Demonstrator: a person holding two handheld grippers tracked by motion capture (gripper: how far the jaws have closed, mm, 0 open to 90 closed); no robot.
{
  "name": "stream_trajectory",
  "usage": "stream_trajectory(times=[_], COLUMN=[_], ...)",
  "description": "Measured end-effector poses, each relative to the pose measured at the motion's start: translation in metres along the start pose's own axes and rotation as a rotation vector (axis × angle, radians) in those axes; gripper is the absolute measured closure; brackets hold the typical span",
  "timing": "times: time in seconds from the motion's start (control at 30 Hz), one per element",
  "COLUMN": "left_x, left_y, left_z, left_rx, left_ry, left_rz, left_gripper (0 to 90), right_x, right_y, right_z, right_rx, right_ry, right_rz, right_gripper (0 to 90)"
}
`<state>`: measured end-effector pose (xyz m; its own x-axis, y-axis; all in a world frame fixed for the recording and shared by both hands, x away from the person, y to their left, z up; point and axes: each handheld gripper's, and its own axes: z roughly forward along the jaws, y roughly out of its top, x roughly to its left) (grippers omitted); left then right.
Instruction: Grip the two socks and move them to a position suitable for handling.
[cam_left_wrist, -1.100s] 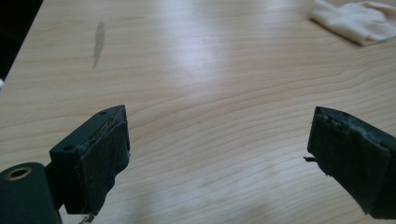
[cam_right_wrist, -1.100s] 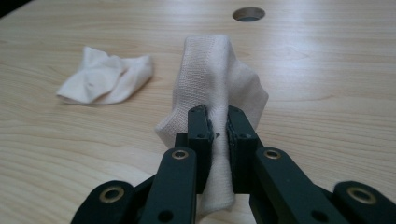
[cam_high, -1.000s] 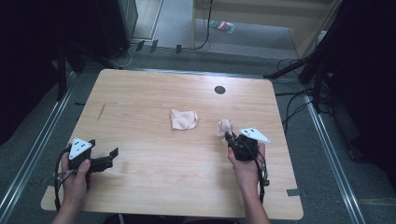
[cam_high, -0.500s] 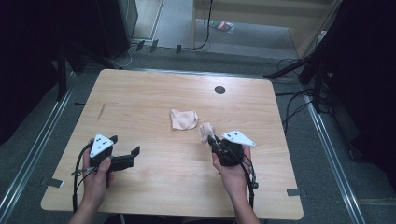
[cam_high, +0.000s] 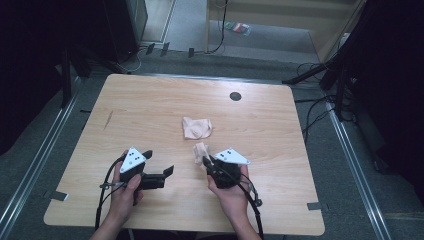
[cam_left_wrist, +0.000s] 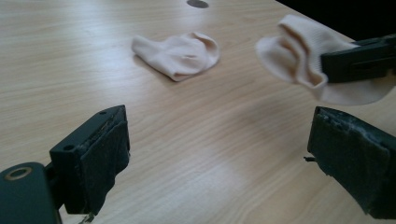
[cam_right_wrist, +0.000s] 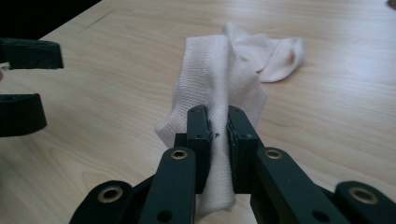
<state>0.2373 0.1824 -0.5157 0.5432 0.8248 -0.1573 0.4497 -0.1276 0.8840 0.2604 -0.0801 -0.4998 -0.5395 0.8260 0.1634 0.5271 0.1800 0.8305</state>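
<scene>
I can read no words, numbers or brand marks anywhere here. The grey plates on top of my tongs carry small dark dots, too small to tell as signs, and the wooden table (cam_high: 150, 105) bears no label or print.

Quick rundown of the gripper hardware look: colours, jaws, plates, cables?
Both are black handheld units. The left gripper and right gripper each carry a grey three-cornered plate with dark dots. Jaws are blocky with dark, worn pads and brass-coloured pivot rivets. Black cables trail back past bare forearms.
</scene>
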Motion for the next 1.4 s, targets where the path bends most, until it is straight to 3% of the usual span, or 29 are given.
stream_trajectory(times=[0.1,0.3,0.37,0.4,0.47,0.5,0.53,0.67,0.7,0.73,0.8,0.83,0.87,0.9,0.93,0.97,1.07,1.13,1.17,1.2,1.23,1.27,1.3,1.37,1.4], left_x=[0.002,0.007,0.01,0.012,0.014,0.016,0.017,0.022,0.023,0.025,0.026,0.027,0.028,0.028,0.028,0.029,0.029,0.029,0.029,0.029,0.028,0.027,0.027,0.028,0.028], left_y=[-0.001,0.0,-0.001,-0.001,-0.001,-0.001,-0.001,-0.001,-0.001,-0.001,-0.001,-0.001,-0.001,-0.002,-0.002,-0.002,-0.003,-0.004,-0.004,-0.004,-0.004,-0.004,-0.004,-0.003,-0.003], left_z=[-0.001,-0.003,-0.003,-0.003,-0.004,-0.005,-0.005,-0.005,-0.005,-0.005,-0.005,-0.005,-0.005,-0.005,-0.005,-0.005,-0.004,-0.002,-0.001,-0.001,-0.001,-0.001,-0.001,-0.001,-0.001], left_rx=[0.002,-0.006,-0.008,-0.003,-0.006,-0.006,-0.007,-0.003,-0.001,0.001,0.0,-0.001,0.001,0.004,0.008,0.008,0.017,0.027,0.033,0.033,0.035,0.034,0.034,0.025,0.025], left_ry=[-0.017,-0.022,-0.02,-0.017,-0.013,-0.012,-0.008,0.007,0.009,0.021,0.025,0.026,0.027,0.032,0.039,0.038,0.034,0.028,0.026,0.026,0.033,0.043,0.043,0.045,0.045], left_rz=[-0.011,-0.032,-0.041,-0.038,-0.051,-0.055,-0.055,-0.075,-0.075,-0.087,-0.094,-0.099,-0.1,-0.101,-0.102,-0.109,-0.112,-0.109,-0.11,-0.11,-0.106,-0.107,-0.107,-0.118,-0.118], left_gripper=[6.5,6.5,6.5,6.5,6.5,6.5,6.5,6.5,6.5,6.5,6.5,6.5,6.5,6.5,6.5,6.5,6.5,6.5,6.5,7.0,10.0,14.0,15.1,15.0,15.0], right_x=[0.014,0.028,0.033,0.033,0.032,0.03,0.025,0.024,0.028,0.04,0.048,0.06,0.064,0.064,0.071,0.075,0.079,0.083,0.086,0.086,0.085,0.083,0.083,0.074,0.074], right_y=[-0.007,-0.017,-0.022,-0.022,-0.021,-0.019,-0.015,-0.011,-0.012,-0.016,-0.02,-0.028,-0.032,-0.032,-0.038,-0.04,-0.043,-0.046,-0.049,-0.049,-0.048,-0.047,-0.047,-0.041,-0.041], right_z=[0.009,0.02,0.026,0.026,0.027,0.025,0.017,0.009,0.009,0.016,0.02,0.031,0.036,0.036,0.043,0.045,0.047,0.049,0.051,0.051,0.05,0.049,0.049,0.043,0.043], right_rx=[0.034,0.071,0.077,0.077,0.06,0.045,0.011,-0.011,0.003,0.043,0.072,0.111,0.119,0.119,0.127,0.123,0.118,0.122,0.121,0.121,0.119,0.119,0.119,0.11,0.11], right_ry=[0.012,0.033,0.051,0.051,0.044,0.041,0.029,0.051,0.09,0.157,0.175,0.177,0.148,0.148,0.088,0.051,0.01,-0.001,-0.02,-0.02,-0.033,-0.028,-0.028,0.012,0.012], right_rz=[-0.027,-0.051,-0.056,-0.056,-0.056,-0.041,-0.014,-0.016,-0.028,-0.075,-0.099,-0.151,-0.176,-0.176,-0.218,-0.244,-0.286,-0.31,-0.327,-0.327,-0.328,-0.316,-0.316,-0.248,-0.248], right_gripper=[82.4,82.3,73.0,73.0,58.8,55.9,56.6,66.9,70.4,73.4,73.4,68.4,65.3,65.3,59.0,58.3,55.9,57.4,66.7,66.7,80.2,85.1,85.1,88.1,88.1])
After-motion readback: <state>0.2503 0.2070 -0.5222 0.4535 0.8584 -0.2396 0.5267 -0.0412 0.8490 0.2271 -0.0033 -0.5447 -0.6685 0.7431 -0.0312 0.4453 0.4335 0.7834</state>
